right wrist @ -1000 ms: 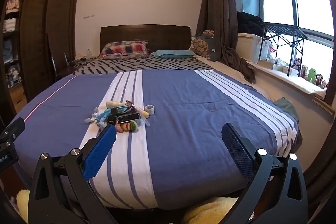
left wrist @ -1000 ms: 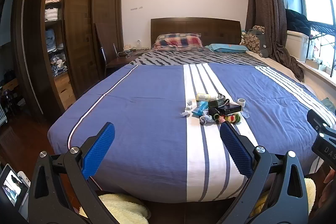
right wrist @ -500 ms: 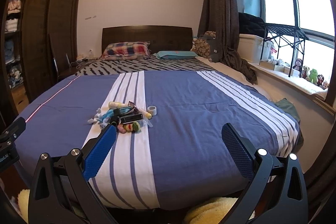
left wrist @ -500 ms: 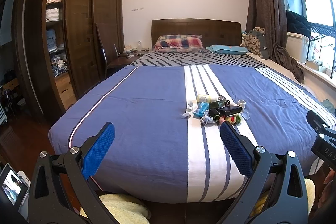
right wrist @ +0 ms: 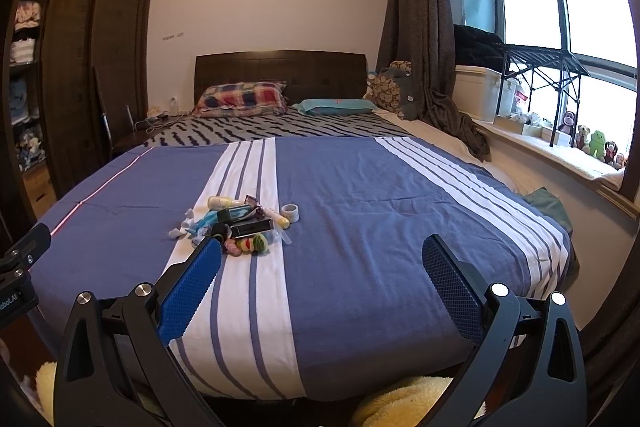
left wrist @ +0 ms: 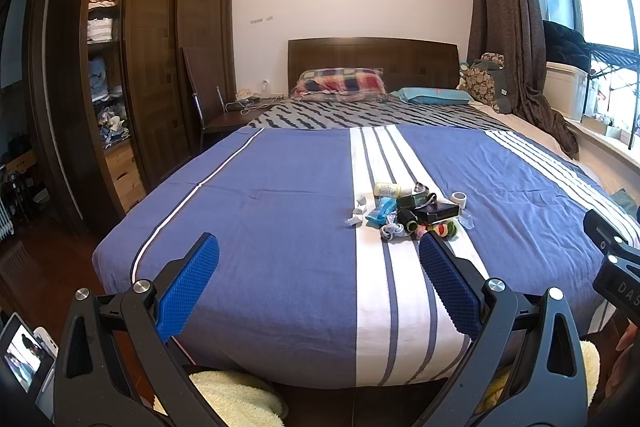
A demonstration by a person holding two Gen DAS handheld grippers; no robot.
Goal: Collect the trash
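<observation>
Approach step, I'd say: left gripper (left wrist: 319, 259) and right gripper (right wrist: 321, 261) both spread wide, empty; trash pile (left wrist: 412, 210) ahead of jaws on bed (left wrist: 260, 211), next needs reaching in

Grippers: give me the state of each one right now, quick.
Left gripper: jaws open, holding nothing, short of the trash pile on the bed.
Right gripper: jaws open, holding nothing.

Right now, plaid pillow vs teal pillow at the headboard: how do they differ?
The plaid pillow is checked red, blue and cream; the teal pillow is plain. The plaid pillow sits plump and higher against the headboard; the teal pillow lies flatter, nearer the window side. Both rest on the zebra-striped sheet.
</observation>
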